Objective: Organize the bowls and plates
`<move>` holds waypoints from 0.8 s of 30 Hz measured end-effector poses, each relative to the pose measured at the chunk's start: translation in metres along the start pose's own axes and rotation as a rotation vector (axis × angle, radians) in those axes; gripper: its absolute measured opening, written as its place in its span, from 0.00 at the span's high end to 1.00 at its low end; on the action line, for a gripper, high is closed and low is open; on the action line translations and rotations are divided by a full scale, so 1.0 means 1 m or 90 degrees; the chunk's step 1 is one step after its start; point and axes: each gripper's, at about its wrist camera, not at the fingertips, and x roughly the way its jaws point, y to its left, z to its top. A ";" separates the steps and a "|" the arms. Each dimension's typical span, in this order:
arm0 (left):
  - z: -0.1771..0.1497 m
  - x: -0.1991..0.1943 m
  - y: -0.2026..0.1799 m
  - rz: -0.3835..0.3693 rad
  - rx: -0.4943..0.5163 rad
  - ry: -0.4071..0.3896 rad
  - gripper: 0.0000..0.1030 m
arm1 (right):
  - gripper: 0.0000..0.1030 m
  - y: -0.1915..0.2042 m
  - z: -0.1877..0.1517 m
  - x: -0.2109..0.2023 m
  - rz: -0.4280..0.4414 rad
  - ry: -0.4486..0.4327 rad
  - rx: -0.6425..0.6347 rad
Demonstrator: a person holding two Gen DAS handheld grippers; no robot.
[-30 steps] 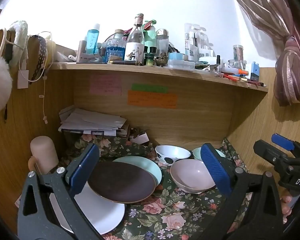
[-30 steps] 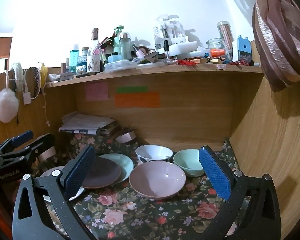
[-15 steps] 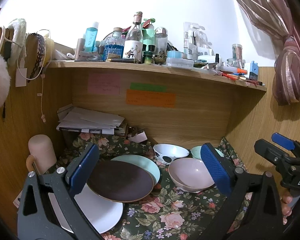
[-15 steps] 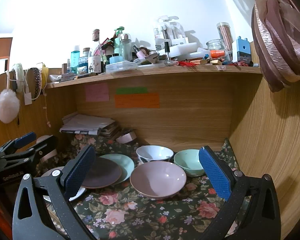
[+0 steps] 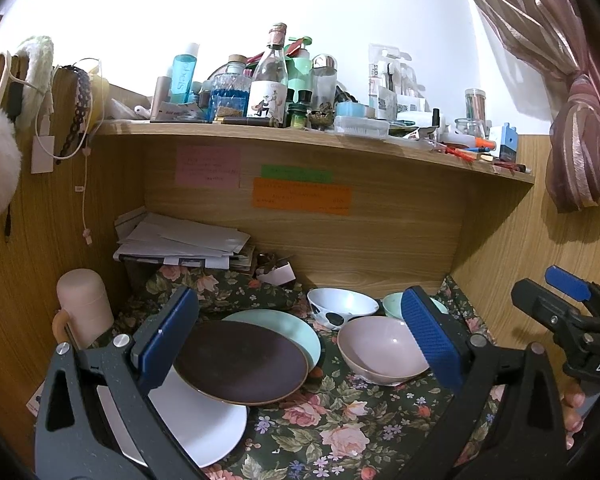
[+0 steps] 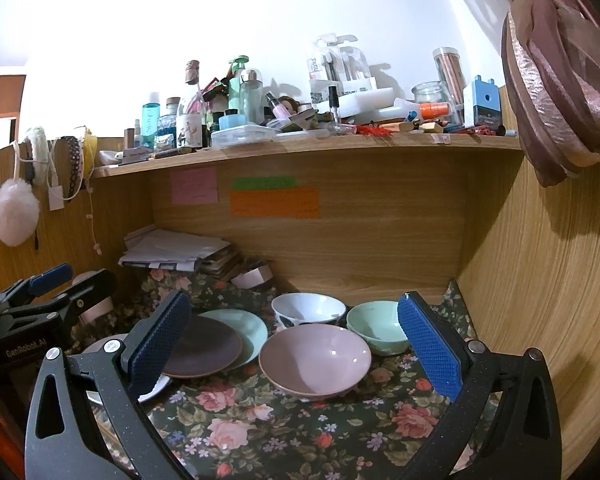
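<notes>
On the floral cloth (image 5: pixel 340 420), a brown plate (image 5: pixel 240 360) overlaps a teal plate (image 5: pixel 300 332) and a white plate (image 5: pixel 204 428). To their right sit a pink bowl (image 5: pixel 380 350), a spotted white bowl (image 5: pixel 340 308) and a mint bowl (image 5: pixel 392 304). My left gripper (image 5: pixel 300 320) is open above the plates, holding nothing. My right gripper (image 6: pixel 296 320) is open over the pink bowl (image 6: pixel 314 360), with the white bowl (image 6: pixel 308 308), mint bowl (image 6: pixel 374 324) and brown plate (image 6: pixel 204 346) beyond it. Each gripper shows in the other's view: the right gripper (image 5: pixel 568 308) and the left gripper (image 6: pixel 52 292).
The dishes sit in a wooden alcove under a shelf (image 5: pixel 300 136) crowded with bottles and jars. A stack of papers (image 5: pixel 180 240) lies at the back left, a pink cylinder (image 5: pixel 84 304) at the left wall. A curtain (image 6: pixel 560 80) hangs at the right.
Both views have shifted only slightly. No dish has moved, and both grippers have stayed open.
</notes>
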 end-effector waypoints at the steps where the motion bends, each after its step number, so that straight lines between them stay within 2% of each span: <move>1: 0.000 -0.001 0.000 0.000 0.001 -0.001 0.00 | 0.00 0.000 0.000 0.000 0.001 0.000 0.000; 24: 0.000 -0.004 -0.001 -0.005 0.002 -0.001 0.00 | 0.00 0.003 -0.002 0.001 0.000 0.001 0.002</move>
